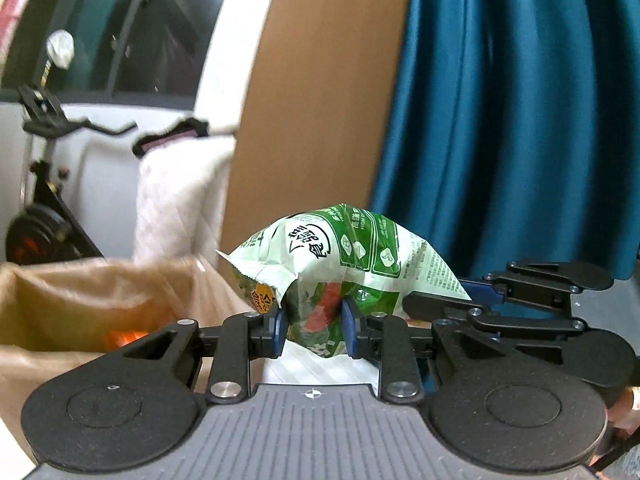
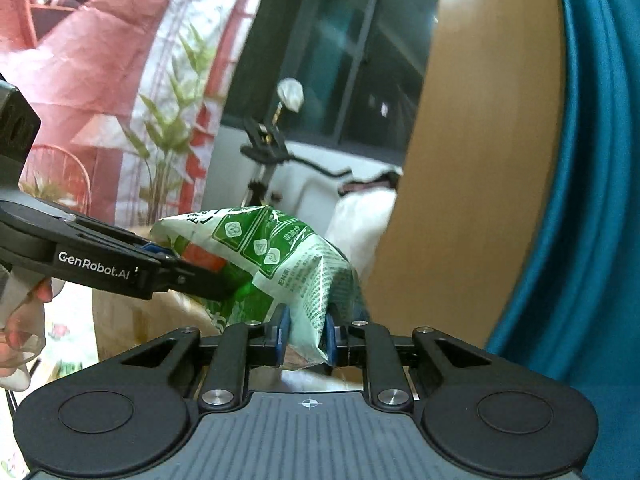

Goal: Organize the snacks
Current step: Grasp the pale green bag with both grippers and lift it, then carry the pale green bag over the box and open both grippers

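The left tool point(image 1: 313, 330) and the right tool point(image 2: 306, 334) are both pinching the green snack bag point(image 1: 344, 256). The bag is hanging just beside the brown paper bag point(image 1: 80, 300).

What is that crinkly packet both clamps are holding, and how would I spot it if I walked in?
Look in front of the tall wooden board beside the teal curtain. There, above an open brown paper bag, a puffy snack packet hangs pinched between the left gripper and the right gripper. It is the only green-and-white thing around, printed with black lettering and red pictures.
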The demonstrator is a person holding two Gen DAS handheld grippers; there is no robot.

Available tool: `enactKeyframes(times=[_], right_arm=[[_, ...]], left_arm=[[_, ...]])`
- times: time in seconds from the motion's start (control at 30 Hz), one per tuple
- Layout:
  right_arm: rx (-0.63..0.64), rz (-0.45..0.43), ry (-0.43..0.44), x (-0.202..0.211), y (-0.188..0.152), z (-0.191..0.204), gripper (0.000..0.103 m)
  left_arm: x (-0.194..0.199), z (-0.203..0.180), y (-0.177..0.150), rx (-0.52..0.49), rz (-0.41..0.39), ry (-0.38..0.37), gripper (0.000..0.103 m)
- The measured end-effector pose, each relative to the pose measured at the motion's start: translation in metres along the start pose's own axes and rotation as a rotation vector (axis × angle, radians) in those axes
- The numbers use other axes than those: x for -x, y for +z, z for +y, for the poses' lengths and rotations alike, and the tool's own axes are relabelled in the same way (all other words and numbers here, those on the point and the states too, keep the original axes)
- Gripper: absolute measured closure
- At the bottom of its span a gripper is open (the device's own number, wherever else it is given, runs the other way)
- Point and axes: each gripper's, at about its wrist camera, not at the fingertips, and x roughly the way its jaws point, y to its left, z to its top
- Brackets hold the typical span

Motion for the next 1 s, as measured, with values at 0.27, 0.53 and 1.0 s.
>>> enactKeyframes(times=[0.27, 0.53, 1.0], right_arm=[[0.051, -0.048, 0.144, -0.073, 0.061, 0.045, 0.086], [0.063, 0.048, 0.276, -0.184, 0.069, 0.109, 0.085], [-0.093, 0.143, 0.288, -0.199, 0.04, 0.108, 0.017]], left_arm=[[0.0, 0.075, 0.019, 0.042, -0.026, 0.158, 0.074], [-0.027, 0.151, 0.009, 0.116, 0.097, 0.301, 0.072], [0.038, 0.157, 0.009, 0.129, 0.108, 0.426, 0.025]])
